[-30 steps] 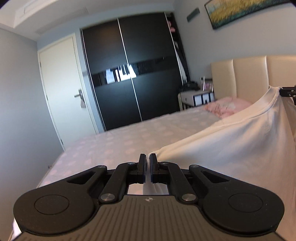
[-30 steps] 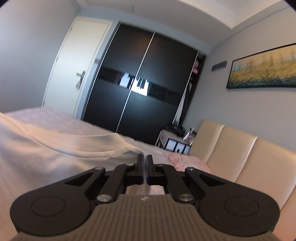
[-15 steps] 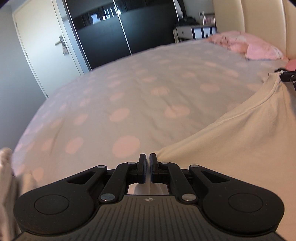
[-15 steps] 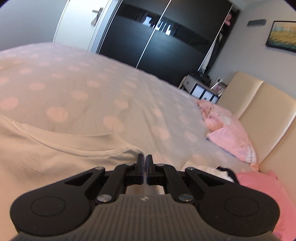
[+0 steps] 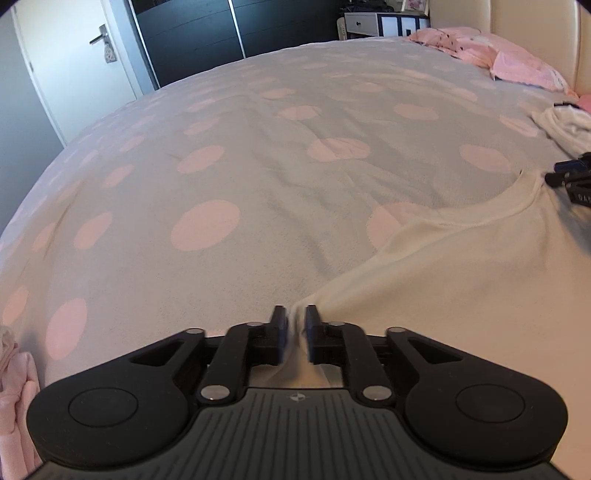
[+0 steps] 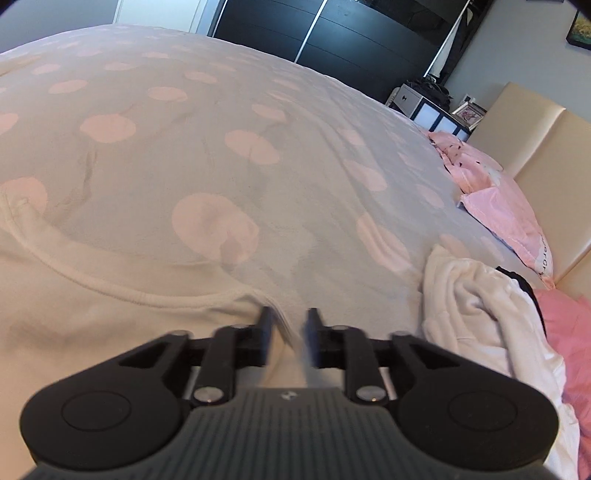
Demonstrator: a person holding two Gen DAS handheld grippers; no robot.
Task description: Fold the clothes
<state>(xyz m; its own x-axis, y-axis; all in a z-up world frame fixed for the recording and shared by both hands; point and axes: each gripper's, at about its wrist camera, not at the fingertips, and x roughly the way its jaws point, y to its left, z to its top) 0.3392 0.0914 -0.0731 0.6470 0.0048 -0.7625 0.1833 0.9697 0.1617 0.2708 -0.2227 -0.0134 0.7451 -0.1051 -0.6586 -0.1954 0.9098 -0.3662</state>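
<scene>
A cream shirt (image 5: 461,288) lies spread on the polka-dot bed (image 5: 221,147), its neckline curving toward the far side. My left gripper (image 5: 294,321) sits at the shirt's left shoulder corner. Its fingers stand slightly apart, open, with a fold of cloth still between them. In the right wrist view the shirt (image 6: 92,317) fills the lower left, and my right gripper (image 6: 288,325) is at its right shoulder. The fingers there are blurred and parted wider, open, with the hem loose in the gap. The right gripper's tip (image 5: 570,177) also shows at the left view's right edge.
A crumpled white garment (image 6: 472,295) and a pink one (image 6: 569,332) lie just right of the right gripper. A pink pillow (image 6: 506,218) rests by the cream headboard (image 6: 535,140). Another pink garment (image 5: 14,387) hangs at the bed's near-left edge. A black wardrobe (image 5: 221,22) stands beyond the bed.
Both grippers came down from holding the shirt up in the air to the bed surface. The shirt now lies flat, and both pairs of fingers have parted from shut.
</scene>
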